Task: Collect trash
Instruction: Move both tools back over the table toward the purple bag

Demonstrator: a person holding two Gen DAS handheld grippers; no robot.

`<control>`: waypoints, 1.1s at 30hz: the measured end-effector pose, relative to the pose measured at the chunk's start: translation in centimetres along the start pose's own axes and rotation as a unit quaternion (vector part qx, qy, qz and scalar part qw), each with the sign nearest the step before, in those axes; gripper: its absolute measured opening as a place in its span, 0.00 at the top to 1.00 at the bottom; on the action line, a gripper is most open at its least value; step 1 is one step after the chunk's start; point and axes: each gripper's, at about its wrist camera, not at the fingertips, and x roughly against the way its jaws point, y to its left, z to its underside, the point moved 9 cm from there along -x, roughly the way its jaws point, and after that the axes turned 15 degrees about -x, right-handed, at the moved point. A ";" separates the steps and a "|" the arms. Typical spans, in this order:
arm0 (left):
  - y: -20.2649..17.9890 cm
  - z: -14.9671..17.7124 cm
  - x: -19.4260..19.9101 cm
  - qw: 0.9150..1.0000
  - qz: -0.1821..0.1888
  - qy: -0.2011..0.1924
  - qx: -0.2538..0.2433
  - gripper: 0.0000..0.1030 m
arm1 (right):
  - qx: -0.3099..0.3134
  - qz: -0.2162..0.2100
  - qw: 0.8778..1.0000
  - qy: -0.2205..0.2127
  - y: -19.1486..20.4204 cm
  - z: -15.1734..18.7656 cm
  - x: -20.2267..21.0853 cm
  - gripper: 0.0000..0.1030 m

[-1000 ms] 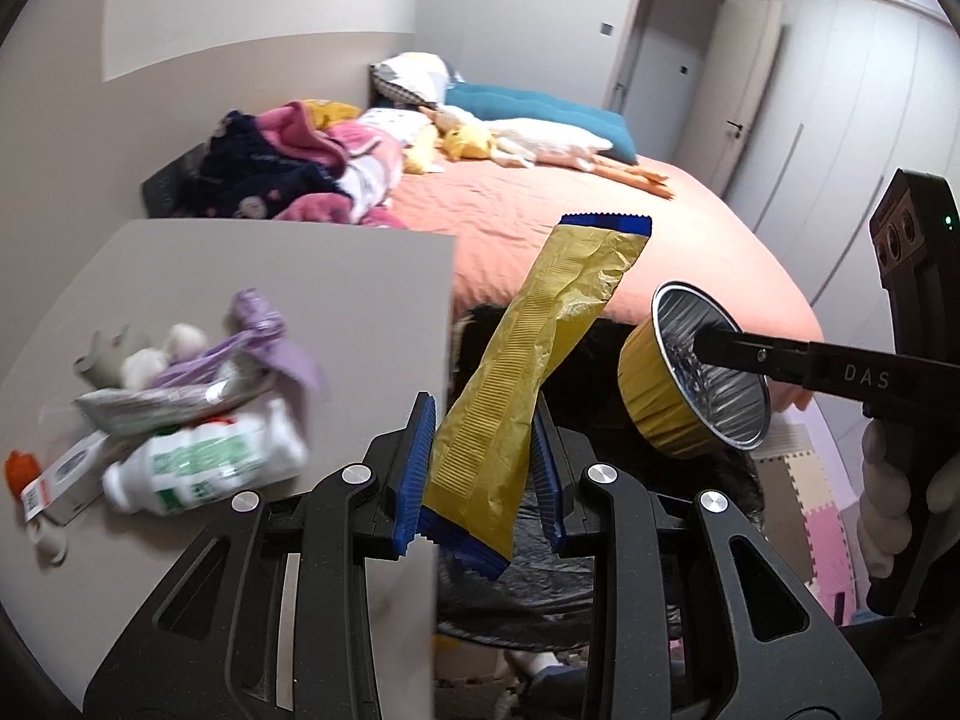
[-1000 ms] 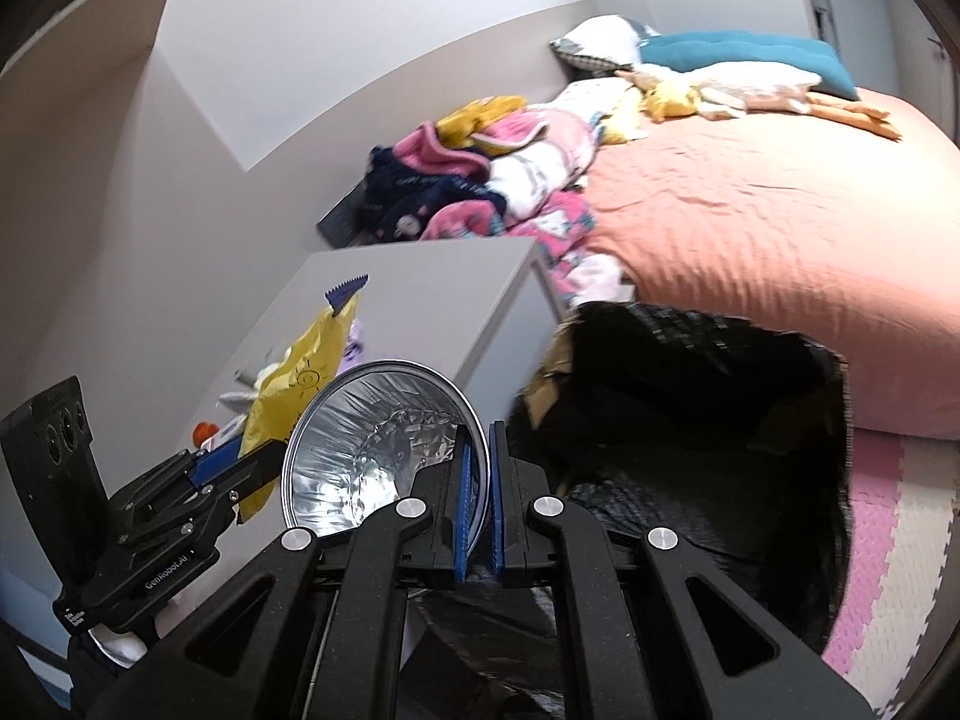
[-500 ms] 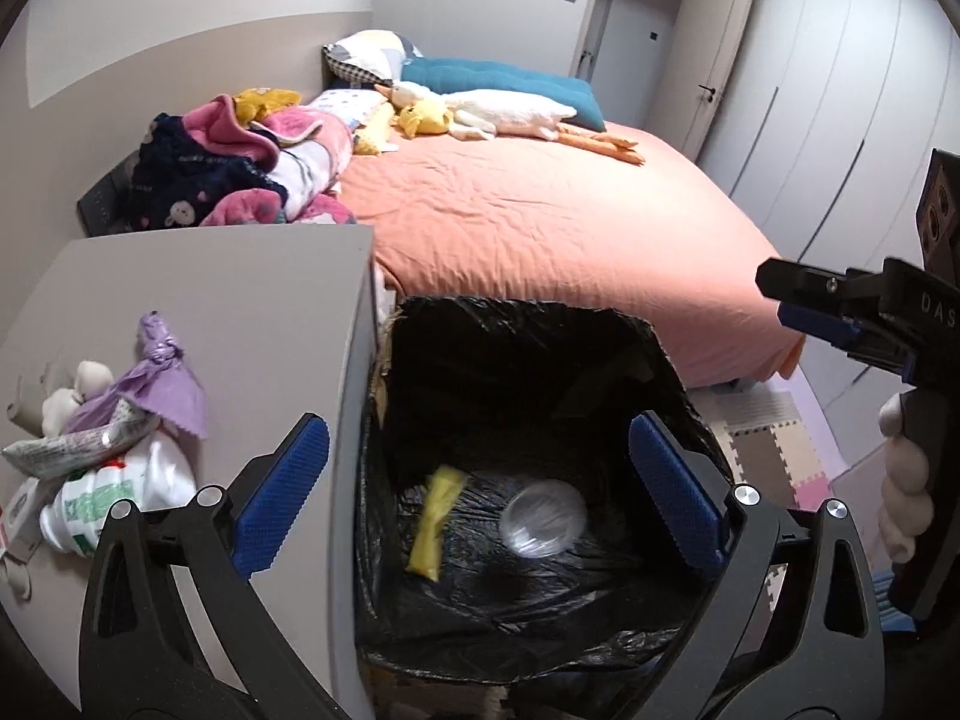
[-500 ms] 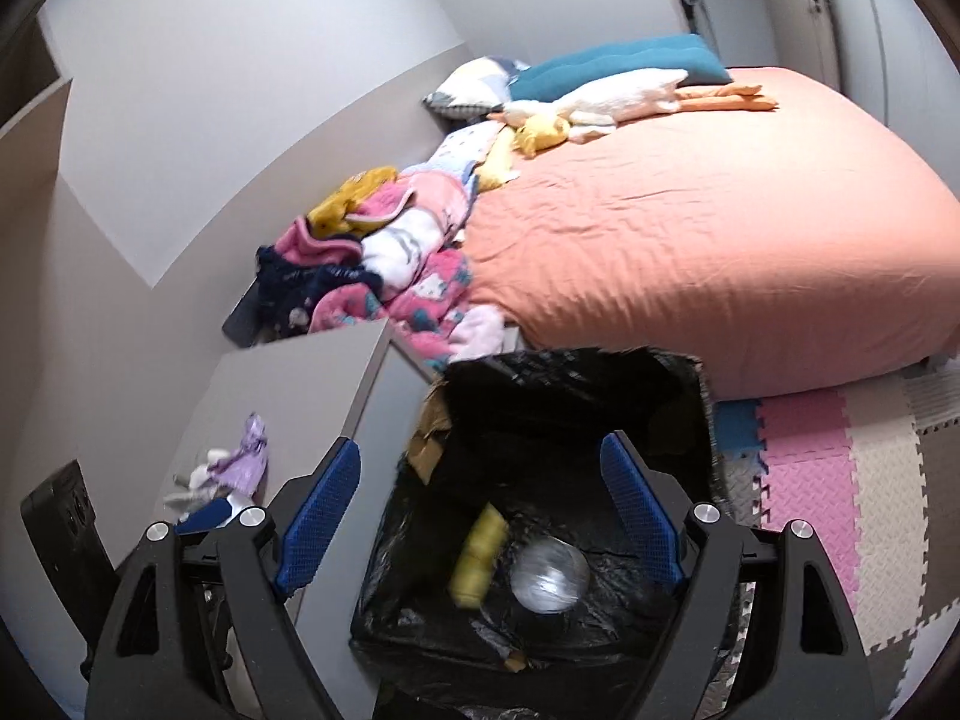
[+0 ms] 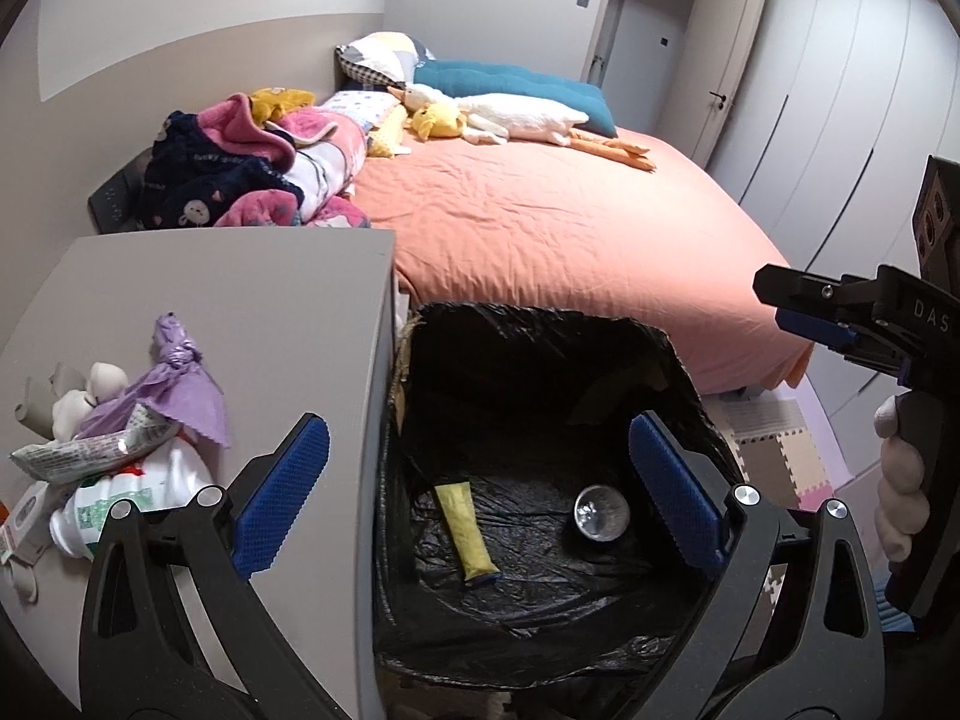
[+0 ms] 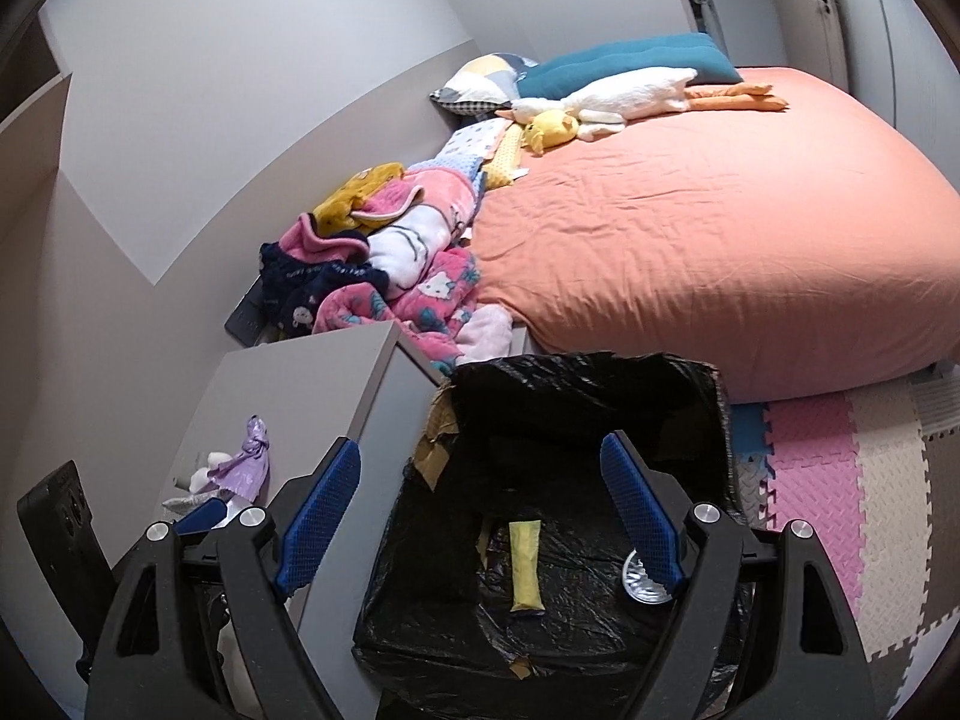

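Note:
A black-lined trash bin point(image 5: 540, 354) point(image 6: 600, 384) stands between the grey bedside table point(image 5: 240, 300) point(image 6: 312, 384) and the bed. A yellow wrapper point(image 5: 465, 531) point(image 6: 525, 567) and a foil cup point(image 5: 602, 514) point(image 6: 639, 588) lie on its bottom. My left gripper point(image 5: 480, 498) hangs open above the bin with nothing between its fingers. My right gripper point(image 6: 480, 522) is open over the bin too, and also shows from the side as the right gripper point(image 5: 804, 306). More trash sits on the table's near left: a purple wrapper point(image 5: 174, 390) point(image 6: 246, 462), a silver packet point(image 5: 90, 450) and a white bottle point(image 5: 120, 501).
An orange bed point(image 5: 570, 228) point(image 6: 720, 228) fills the far side, with piled clothes point(image 5: 252, 168) point(image 6: 384, 264) and plush toys point(image 5: 492, 114) near the wall. Foam floor tiles point(image 6: 840, 468) lie right of the bin. A gloved hand point(image 5: 900, 480) holds the right gripper.
Both grippers opened. The yellow wrapper left the left gripper and the foil cup left the right one; both now lie in the bin.

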 end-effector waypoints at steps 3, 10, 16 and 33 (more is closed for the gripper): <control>0.6 0.2 0.5 1.000 -0.007 -0.001 0.005 0.06 | 0.008 -0.004 1.000 0.006 0.9 0.5 -0.5 0.20; 2.2 1.4 1.9 0.999 -0.028 -0.002 0.020 0.06 | 0.026 -0.015 0.999 0.018 3.0 1.5 -1.2 0.20; 4.4 2.9 3.4 0.998 -0.052 -0.003 0.040 0.06 | 0.048 -0.027 0.998 0.033 5.5 3.0 -2.3 0.20; 11.2 8.4 8.1 0.987 -0.123 0.003 0.106 0.06 | 0.112 -0.072 0.987 0.086 13.4 7.9 -6.4 0.20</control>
